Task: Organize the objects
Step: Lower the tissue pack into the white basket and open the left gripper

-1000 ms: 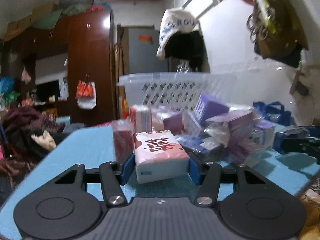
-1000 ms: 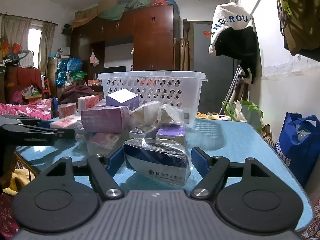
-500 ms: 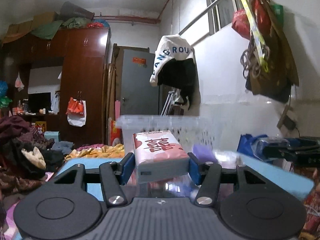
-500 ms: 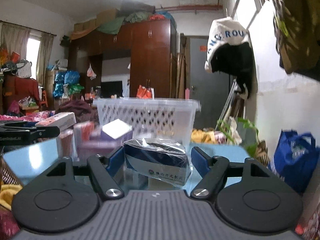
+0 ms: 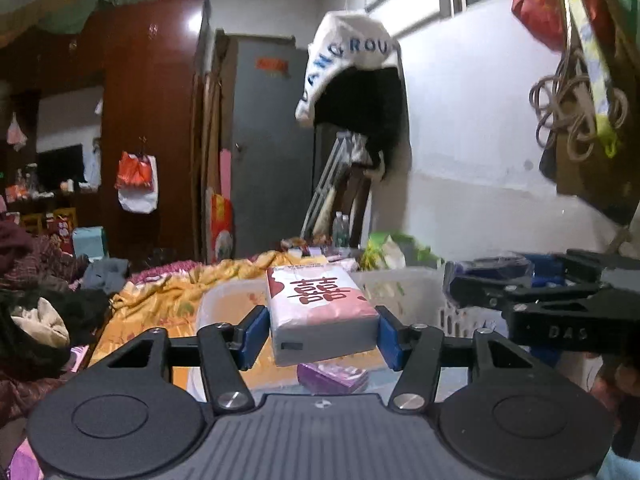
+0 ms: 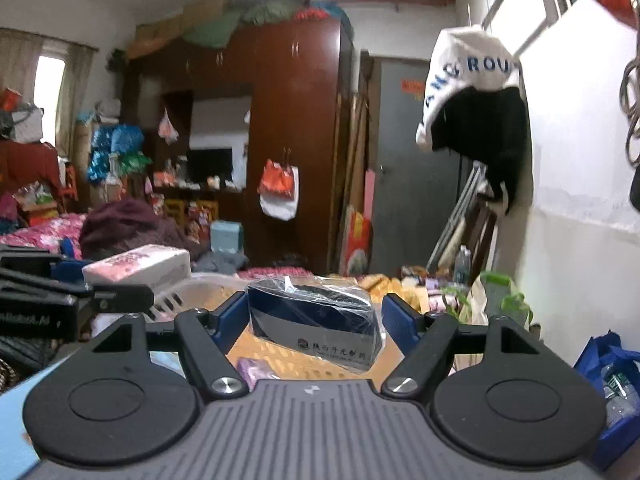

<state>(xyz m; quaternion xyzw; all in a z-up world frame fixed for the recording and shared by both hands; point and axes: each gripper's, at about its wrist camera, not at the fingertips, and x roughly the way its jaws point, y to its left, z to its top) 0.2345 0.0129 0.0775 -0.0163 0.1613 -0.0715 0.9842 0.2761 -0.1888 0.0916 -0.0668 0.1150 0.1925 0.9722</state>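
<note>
My left gripper [image 5: 318, 330] is shut on a pink and white tissue pack [image 5: 320, 312] with red characters and holds it over the white laundry basket [image 5: 404, 280]. My right gripper [image 6: 314, 322] is shut on a dark blue pack in clear wrap [image 6: 316, 326], also above the basket [image 6: 192, 290]. A purple pack [image 5: 332, 376] lies on the basket floor, and it shows in the right wrist view too [image 6: 256, 370]. Each gripper shows in the other's view: the right one [image 5: 560, 304] and the left one with its pack [image 6: 136, 266].
A blue table corner [image 6: 12, 420] lies at lower left. A blue bag [image 6: 612, 380] stands on the floor at right. Clothes hang on the white wall [image 5: 352, 88]. A wardrobe [image 6: 296, 140] and cluttered bedding [image 5: 172, 292] lie behind.
Both grippers have risen from the table with their packs and moved forward over the basket. The pile of packs on the table has dropped out of view.
</note>
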